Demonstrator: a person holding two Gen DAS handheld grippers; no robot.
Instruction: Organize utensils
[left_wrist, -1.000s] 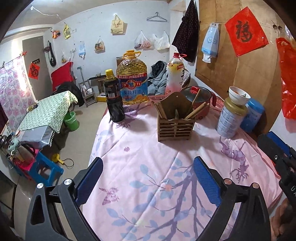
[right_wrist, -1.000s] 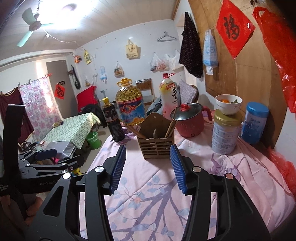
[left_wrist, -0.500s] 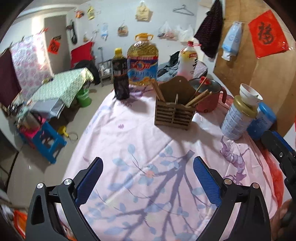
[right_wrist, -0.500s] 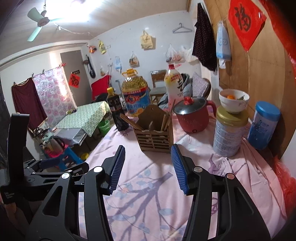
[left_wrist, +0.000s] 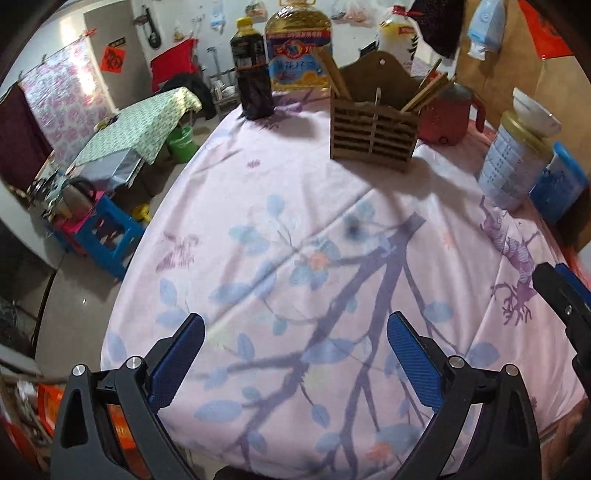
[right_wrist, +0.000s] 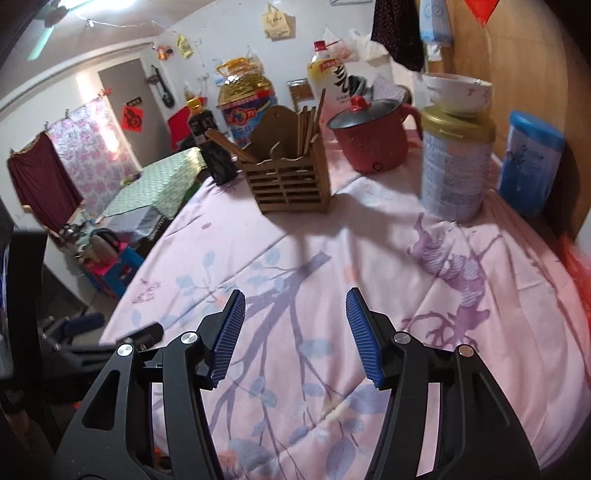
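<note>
Right wrist view is showing us the slatted wooden utensil holder (right_wrist: 291, 177) standing upright toward the far side of the pink floral tablecloth (right_wrist: 388, 295), with brown wooden chopsticks (right_wrist: 308, 127) leaning out of its compartments; in the left wrist view we are seeing that same holder (left_wrist: 373, 127) at the far end of the cloth, well apart from both tools. Just beside it to the right, a red electric pot with a dark lid (right_wrist: 369, 138) is sitting, and farther right a pale cylindrical tin with a gold lid (right_wrist: 456, 162) is carrying a white bowl (right_wrist: 458, 92). Behind the holder, a dark sauce bottle (right_wrist: 212, 147) and a large yellow oil jug (right_wrist: 245, 107) are standing. We are holding the right gripper (right_wrist: 295, 336) over bare cloth, its blue-padded jaws opening with nothing between them. We are keeping the left gripper (left_wrist: 295, 363) spread wide above the near part of the cloth, likewise empty.
</note>
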